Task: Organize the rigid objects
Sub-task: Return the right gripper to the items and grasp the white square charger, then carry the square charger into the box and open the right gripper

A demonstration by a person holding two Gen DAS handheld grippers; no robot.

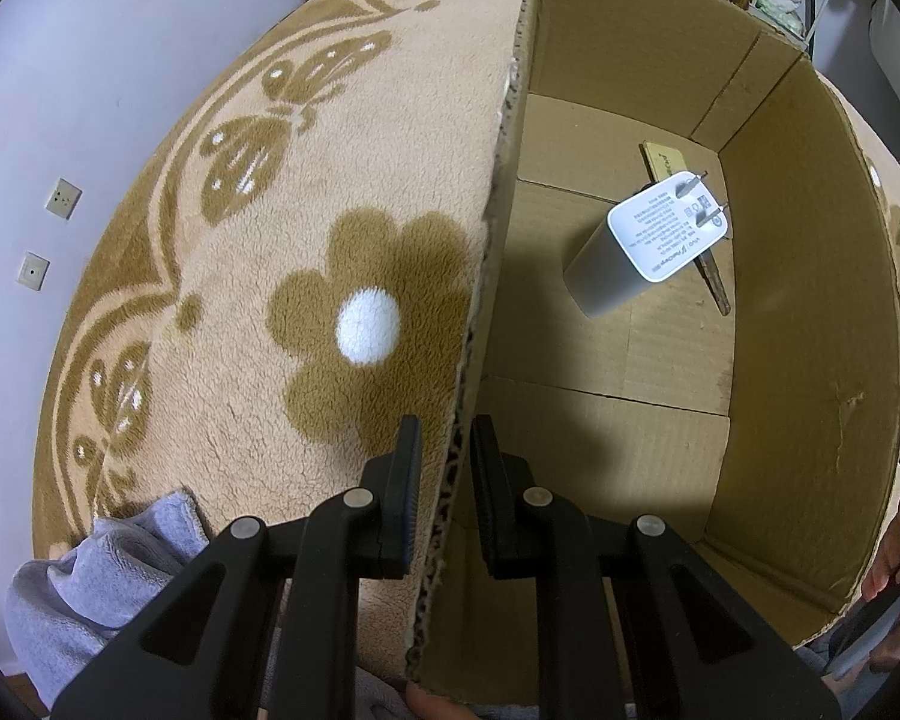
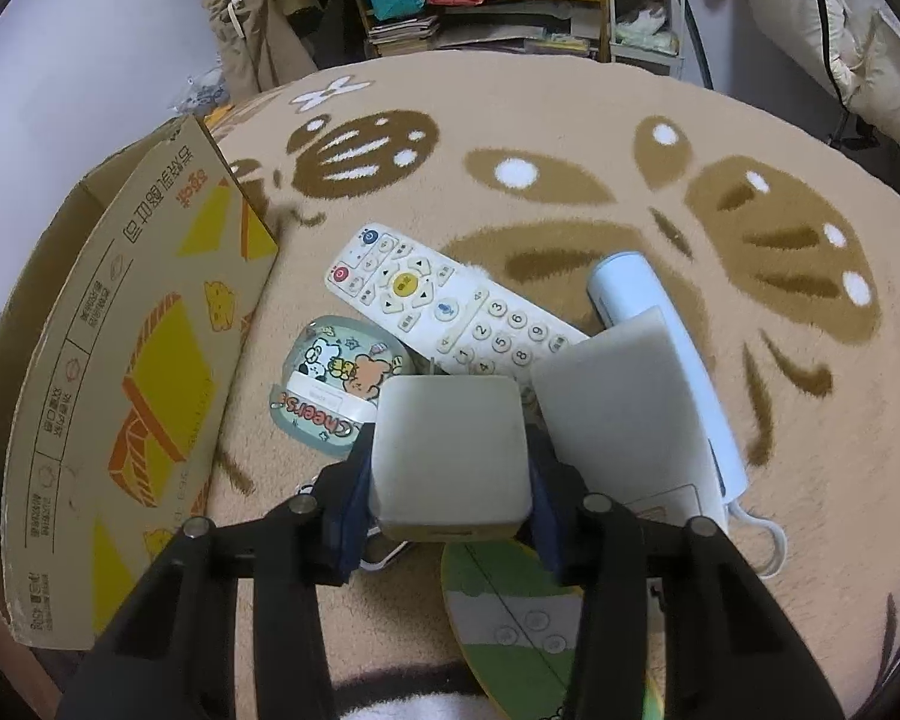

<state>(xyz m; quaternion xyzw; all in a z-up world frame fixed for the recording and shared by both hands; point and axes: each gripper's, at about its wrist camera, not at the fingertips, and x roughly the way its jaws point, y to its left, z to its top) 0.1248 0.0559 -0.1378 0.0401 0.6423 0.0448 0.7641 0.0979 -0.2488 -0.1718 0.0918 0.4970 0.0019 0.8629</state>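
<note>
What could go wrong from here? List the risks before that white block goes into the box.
1. The right gripper clamps the white block near its rear end only; the block could pivot or slip in transit.
2. The left gripper pinches the thin wall of the cardboard box; the wall could bend or slip free, shifting the box.
3. The white charger already lies inside the box; a dropped block may strike it.

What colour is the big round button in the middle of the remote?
Yellow. The remote shows best in the right wrist view.
</note>
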